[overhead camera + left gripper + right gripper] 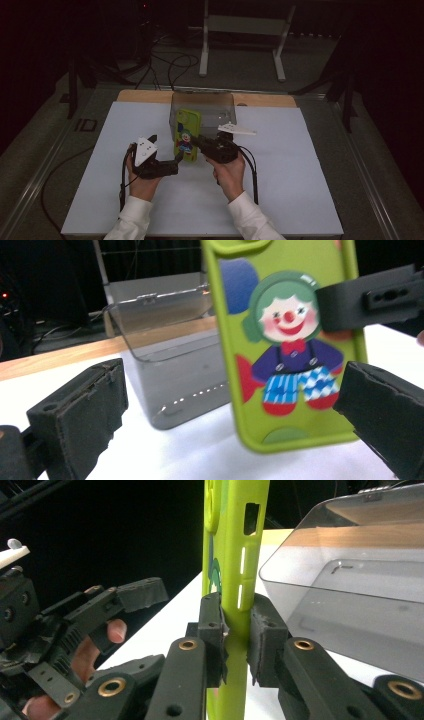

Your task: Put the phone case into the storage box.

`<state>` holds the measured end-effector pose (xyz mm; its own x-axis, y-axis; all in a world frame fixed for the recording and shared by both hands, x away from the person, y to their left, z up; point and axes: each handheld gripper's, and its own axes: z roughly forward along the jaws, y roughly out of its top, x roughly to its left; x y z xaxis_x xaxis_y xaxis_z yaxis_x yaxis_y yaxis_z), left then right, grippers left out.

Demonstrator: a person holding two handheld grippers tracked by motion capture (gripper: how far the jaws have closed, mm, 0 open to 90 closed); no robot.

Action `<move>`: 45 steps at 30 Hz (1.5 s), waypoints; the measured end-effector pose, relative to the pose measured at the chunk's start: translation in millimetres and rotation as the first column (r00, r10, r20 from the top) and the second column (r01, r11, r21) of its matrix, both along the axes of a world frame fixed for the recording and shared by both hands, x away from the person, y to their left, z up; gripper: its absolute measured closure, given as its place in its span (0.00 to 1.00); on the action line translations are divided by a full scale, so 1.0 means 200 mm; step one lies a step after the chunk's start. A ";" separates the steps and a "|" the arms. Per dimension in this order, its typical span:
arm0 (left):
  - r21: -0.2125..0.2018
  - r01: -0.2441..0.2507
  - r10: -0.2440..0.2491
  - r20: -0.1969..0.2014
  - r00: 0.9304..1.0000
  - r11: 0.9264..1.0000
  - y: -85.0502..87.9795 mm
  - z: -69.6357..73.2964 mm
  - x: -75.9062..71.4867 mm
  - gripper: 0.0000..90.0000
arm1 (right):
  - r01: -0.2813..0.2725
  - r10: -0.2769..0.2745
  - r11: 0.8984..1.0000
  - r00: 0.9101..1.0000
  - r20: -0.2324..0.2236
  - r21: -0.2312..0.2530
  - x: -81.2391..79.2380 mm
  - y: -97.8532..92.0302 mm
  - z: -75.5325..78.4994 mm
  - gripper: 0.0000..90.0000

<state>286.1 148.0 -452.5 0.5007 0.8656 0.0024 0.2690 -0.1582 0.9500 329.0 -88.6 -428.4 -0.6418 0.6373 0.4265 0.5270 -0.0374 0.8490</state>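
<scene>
A lime-green phone case printed with a clown stands upright on edge just in front of a clear grey plastic box. My right gripper is shut on the case's side edge; the right gripper view shows its pads clamping the green rim beside the box. My left gripper sits low at the case's left, open. In the left gripper view its jaws stand wide apart, the clown case rises between and beyond them, and its lower corner is close to the right jaw.
A white sheet covers the table, with a wooden strip along the far edge. Behind the table, a white metal stand and loose cables lie on the floor. The open box is close behind the case.
</scene>
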 end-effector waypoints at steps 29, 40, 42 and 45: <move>0.085 -0.069 0.075 -0.069 0.995 0.994 0.28 -0.15 -0.13 0.00 | 0.018 -0.018 0.995 1.000 -0.003 -0.094 0.04 -0.08 0.08 0.87; 0.139 -0.078 0.088 -0.071 0.994 0.987 0.36 -0.18 -0.20 0.00 | 0.007 -0.009 0.992 1.000 -0.011 -0.128 0.04 -0.08 0.11 0.87; 0.139 -0.086 0.096 -0.067 0.993 0.986 0.38 -0.18 -0.21 0.00 | -0.003 0.000 0.990 1.000 -0.023 -0.140 0.05 -0.08 0.12 0.87; 0.144 -0.095 0.105 -0.067 0.992 0.985 0.39 -0.19 -0.22 0.00 | -0.013 0.009 0.987 1.000 -0.024 -0.157 0.05 -0.08 0.13 0.87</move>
